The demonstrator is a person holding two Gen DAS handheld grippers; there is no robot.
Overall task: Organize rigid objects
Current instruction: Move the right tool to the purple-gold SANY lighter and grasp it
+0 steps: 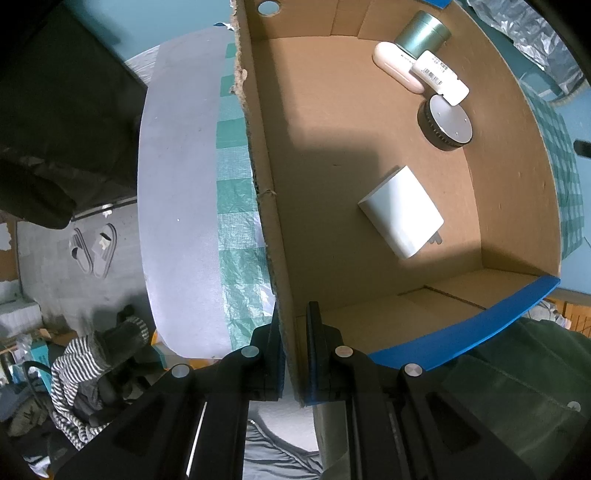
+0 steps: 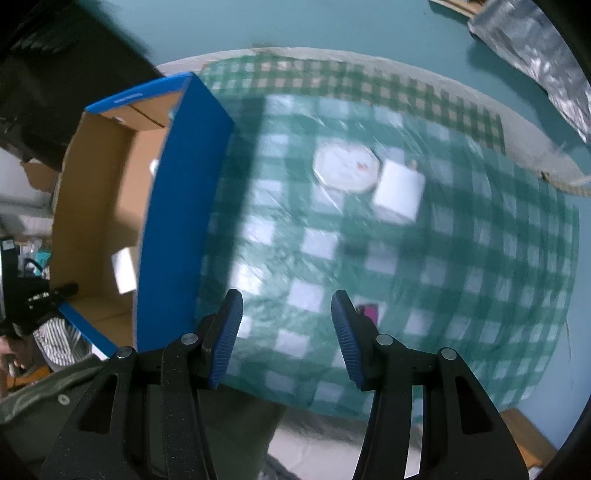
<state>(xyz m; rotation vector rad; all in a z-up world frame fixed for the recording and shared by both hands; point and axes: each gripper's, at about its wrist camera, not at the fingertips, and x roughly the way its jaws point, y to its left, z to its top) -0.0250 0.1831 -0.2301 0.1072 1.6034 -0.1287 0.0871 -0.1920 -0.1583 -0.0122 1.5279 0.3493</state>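
My left gripper (image 1: 293,332) is shut on the near corner wall of the cardboard box (image 1: 266,192). Inside the box lie a white charger (image 1: 400,216), a dark round puck with a silver top (image 1: 445,123), a white bottle (image 1: 439,75), a pale pink case (image 1: 393,64) and a green tin (image 1: 423,31). My right gripper (image 2: 286,328) hangs open over the green checked cloth (image 2: 461,280), nothing between its pads, beside the box's blue outer wall (image 2: 181,206). Farther out on the cloth sit a white round lidded dish (image 2: 345,168) and a white cube charger (image 2: 399,192).
A small magenta object (image 2: 371,312) peeks out by the right finger. Crinkled silver foil (image 2: 543,55) lies at the far right. The table's grey rim (image 1: 177,206) drops to a floor with slippers (image 1: 94,249) and striped clothing (image 1: 79,384). The right wrist view is blurred.
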